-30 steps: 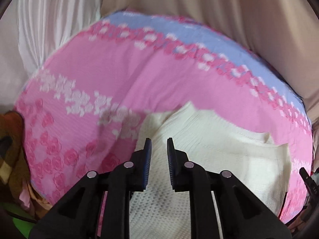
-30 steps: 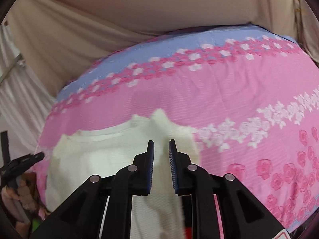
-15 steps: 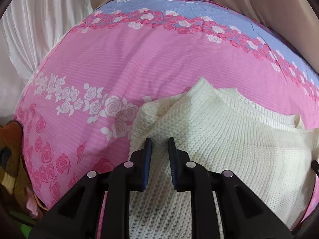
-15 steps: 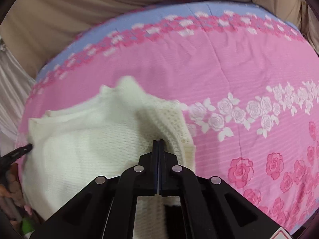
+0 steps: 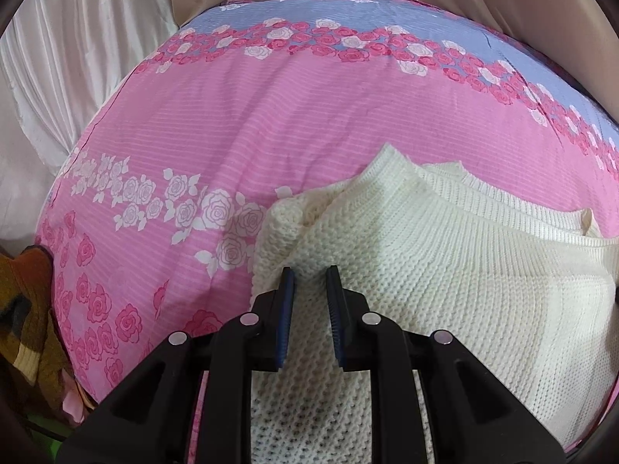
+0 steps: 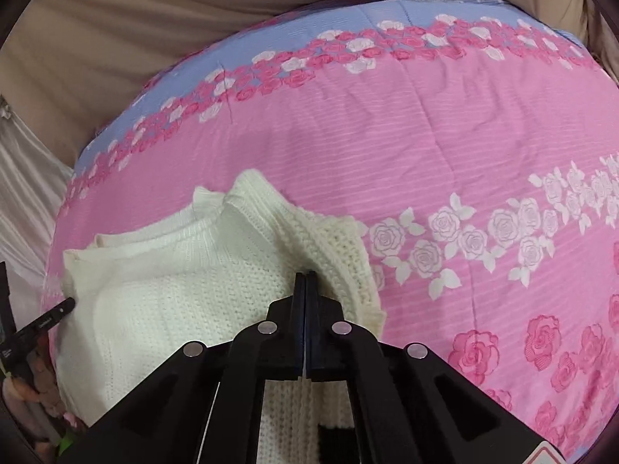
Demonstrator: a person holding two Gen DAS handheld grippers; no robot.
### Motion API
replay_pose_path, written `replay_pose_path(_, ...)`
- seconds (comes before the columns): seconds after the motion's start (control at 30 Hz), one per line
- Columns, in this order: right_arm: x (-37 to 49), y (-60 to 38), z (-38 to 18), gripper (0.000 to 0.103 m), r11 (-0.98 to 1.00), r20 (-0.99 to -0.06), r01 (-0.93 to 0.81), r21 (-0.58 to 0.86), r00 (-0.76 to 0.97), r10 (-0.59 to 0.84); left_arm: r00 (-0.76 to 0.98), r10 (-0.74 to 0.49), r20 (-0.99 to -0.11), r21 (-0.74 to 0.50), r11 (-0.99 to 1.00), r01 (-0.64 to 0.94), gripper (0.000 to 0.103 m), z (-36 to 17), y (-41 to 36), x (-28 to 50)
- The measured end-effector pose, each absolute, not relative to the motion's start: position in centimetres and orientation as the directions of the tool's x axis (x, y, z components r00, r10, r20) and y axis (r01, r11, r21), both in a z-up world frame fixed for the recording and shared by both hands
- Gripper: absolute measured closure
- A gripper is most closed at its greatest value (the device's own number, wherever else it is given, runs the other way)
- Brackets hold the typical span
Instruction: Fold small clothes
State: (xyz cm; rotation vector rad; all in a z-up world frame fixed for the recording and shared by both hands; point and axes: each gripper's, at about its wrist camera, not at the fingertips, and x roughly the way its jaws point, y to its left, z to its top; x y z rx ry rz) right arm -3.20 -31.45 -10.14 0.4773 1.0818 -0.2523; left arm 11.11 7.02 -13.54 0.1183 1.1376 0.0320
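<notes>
right hand-held gripper [image 6: 305, 276] pressed together | over cream sweater [image 6: 174, 301] (knit)

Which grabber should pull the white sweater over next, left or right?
Probably left: the left hand-held gripper is open around the sweater edge. The right hand-held gripper looks shut.

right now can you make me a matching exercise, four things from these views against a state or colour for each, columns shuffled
Things:
1. left gripper
2. right gripper
3. knit sweater
4. bedsheet

States or colours:
A. pink with roses, blue band at the far edge
B. fingers closed together
C. cream, lying on the bed
D. fingers apart over the knit

Pairs: 1-D, 2-B, 3-C, 4-A
</notes>
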Motion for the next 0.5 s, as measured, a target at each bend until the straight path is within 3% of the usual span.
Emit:
replay_pose_path(0.2,-6.0,-30.9,-7.4,0.096,0.881,-0.872,0.415,0.228,0.490,-0.005,0.425,-0.008,-0.905,-0.023,0.999,-0.030,0.085,-12.2,9.4,10.1)
replay_pose_path(0.3,-8.2,-31.5,-6.7,0.083,0.884,-0.871,0.413,0.221,0.491,-0.011,0.441,-0.052,-0.896,-0.090,0.994,-0.066,0.070,-11.3,11.9,8.3)
replay_pose_path(0.37,-9.6,-31.6,-6.8,0.063,0.883,-0.875,0.412,0.226,0.485,-0.003,0.459,-0.097,-0.883,-0.152,0.985,-0.083,0.061,-10.8,13.4,6.7)
replay_pose_path(0.5,-10.6,-31.2,-7.6,0.059,0.877,-0.875,0.399,0.268,0.482,0.048,0.478,-0.101,-0.873,-0.138,0.989,-0.044,0.057,-10.4,12.9,5.2)
